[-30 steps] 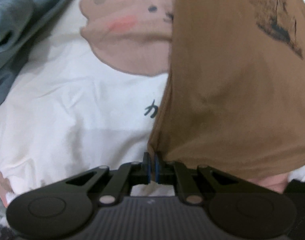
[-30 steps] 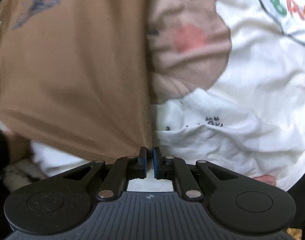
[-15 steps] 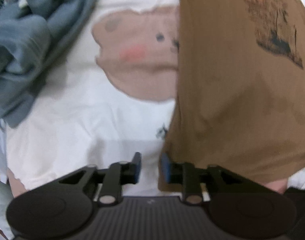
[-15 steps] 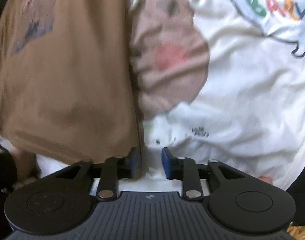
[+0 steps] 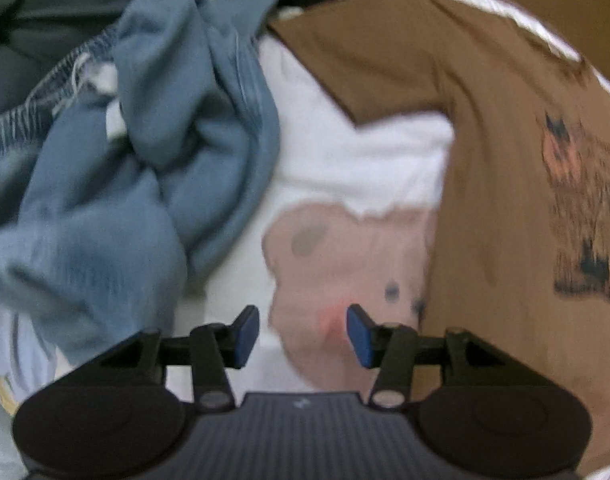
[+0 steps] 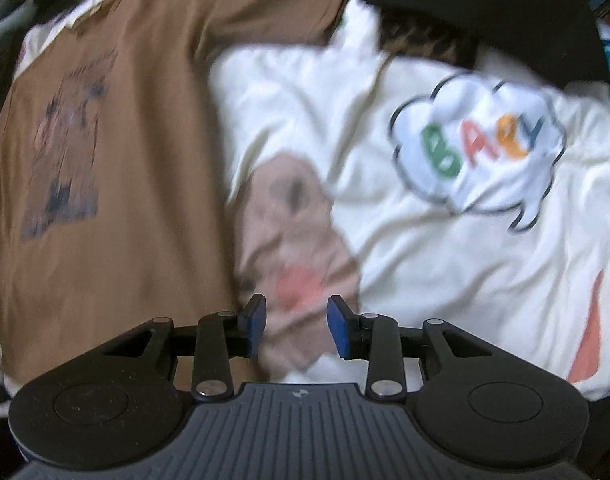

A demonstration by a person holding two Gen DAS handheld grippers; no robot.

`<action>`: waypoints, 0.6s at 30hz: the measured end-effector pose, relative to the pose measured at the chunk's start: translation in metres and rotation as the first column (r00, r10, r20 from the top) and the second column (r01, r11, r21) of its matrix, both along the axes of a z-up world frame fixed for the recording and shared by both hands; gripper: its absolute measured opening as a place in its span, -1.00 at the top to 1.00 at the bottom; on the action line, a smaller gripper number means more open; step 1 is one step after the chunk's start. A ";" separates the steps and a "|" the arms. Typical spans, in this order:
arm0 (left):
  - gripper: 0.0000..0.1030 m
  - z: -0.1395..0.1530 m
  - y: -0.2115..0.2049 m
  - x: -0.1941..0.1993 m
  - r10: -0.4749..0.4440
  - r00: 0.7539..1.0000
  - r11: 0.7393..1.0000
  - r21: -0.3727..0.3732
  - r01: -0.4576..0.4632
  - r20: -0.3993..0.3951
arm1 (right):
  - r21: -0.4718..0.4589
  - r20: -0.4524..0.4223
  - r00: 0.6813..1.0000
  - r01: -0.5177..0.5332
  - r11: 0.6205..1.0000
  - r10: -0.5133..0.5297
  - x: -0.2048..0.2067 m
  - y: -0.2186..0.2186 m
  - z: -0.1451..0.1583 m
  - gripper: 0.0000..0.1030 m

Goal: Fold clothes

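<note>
With the brown shirt [image 5: 485, 160] lying flat on the white printed garment [image 6: 385, 200], the left hand-held gripper [image 5: 303, 336] is opening, the right hand-held gripper [image 6: 297, 326] released and empty, so each should lift straight clear without snagging the fold.

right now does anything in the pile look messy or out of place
The blue garment lies crumpled in a heap beside the brown t-shirt, its edge draped over the white printed shirt spread beneath. The brown t-shirt lies fairly flat, one sleeve sticking out sideways. Nothing looks torn or spilled.

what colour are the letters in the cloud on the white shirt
Green, blue, red and orange letters on the white shirt, clearest in the right wrist view.
</note>
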State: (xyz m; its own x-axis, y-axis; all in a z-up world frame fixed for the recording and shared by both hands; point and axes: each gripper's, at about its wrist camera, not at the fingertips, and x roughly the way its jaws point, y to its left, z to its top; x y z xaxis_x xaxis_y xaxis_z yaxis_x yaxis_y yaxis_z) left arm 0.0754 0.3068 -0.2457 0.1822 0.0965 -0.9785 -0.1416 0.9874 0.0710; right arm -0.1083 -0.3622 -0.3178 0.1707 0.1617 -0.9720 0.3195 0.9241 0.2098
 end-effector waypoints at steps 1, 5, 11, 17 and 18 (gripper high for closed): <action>0.00 -0.002 0.001 0.007 0.001 1.000 1.000 0.003 -0.001 0.015 | -0.004 0.008 1.000 0.009 1.000 -0.009 0.004 -0.002 0.003 0.21; 0.00 -0.005 0.003 0.041 0.013 0.997 1.000 0.012 -0.014 0.079 | -0.024 0.056 0.997 0.054 0.998 -0.053 0.027 -0.007 0.009 0.13; 0.00 -0.021 0.008 0.087 0.115 0.984 0.993 -0.046 -0.110 0.138 | -0.014 0.141 0.977 0.161 0.987 -0.157 0.062 -0.023 0.002 0.13; 0.00 -0.052 0.016 0.111 0.265 0.956 0.957 -0.157 -0.245 0.128 | 0.012 0.177 0.950 0.258 0.966 -0.256 0.092 -0.030 -0.010 0.13; 0.00 -0.056 0.017 0.114 0.284 0.951 0.950 -0.173 -0.261 0.126 | 0.006 0.179 0.950 0.260 0.965 -0.257 0.097 -0.030 -0.012 0.13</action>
